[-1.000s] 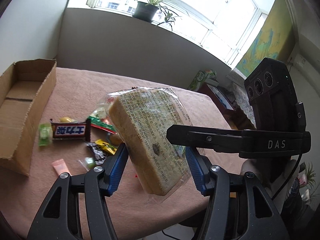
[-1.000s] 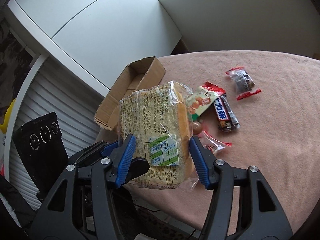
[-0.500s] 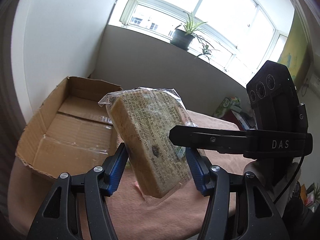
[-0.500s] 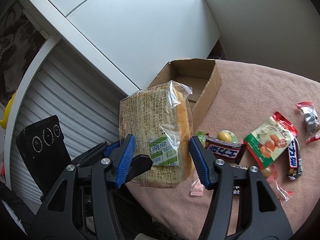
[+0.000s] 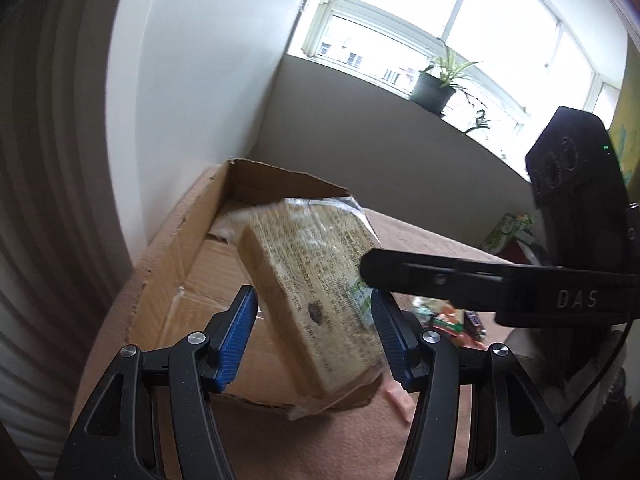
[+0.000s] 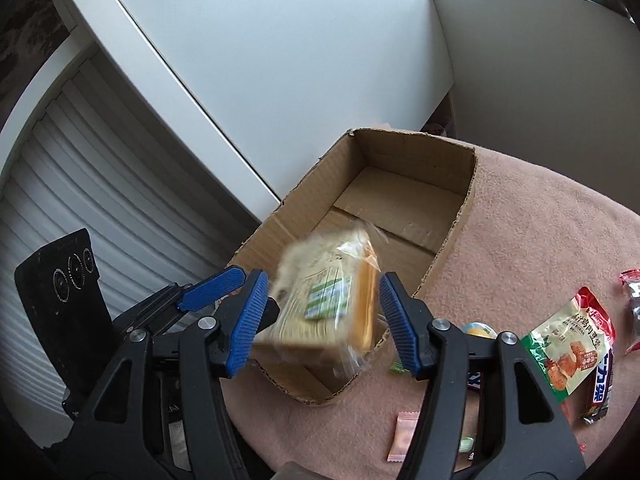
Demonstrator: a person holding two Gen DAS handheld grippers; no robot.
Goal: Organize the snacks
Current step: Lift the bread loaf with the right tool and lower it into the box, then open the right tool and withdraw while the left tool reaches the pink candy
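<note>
The bread pack [image 5: 316, 300] [image 6: 328, 308] hangs tilted and blurred over the box's [image 5: 180, 248] [image 6: 404, 184] near rim, between both grippers' open jaws, touching neither. Beyond the box's right wall, loose snacks [image 6: 568, 348] lie on the tabletop [image 6: 540, 240].

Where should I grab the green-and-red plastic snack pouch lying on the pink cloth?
Take the green-and-red plastic snack pouch at its red sealed top end, coming straight down with the jaws across its short width. It lies flat, and the dark-wrapped candy bar crowds its lower right edge, so that end looks freest.
</note>
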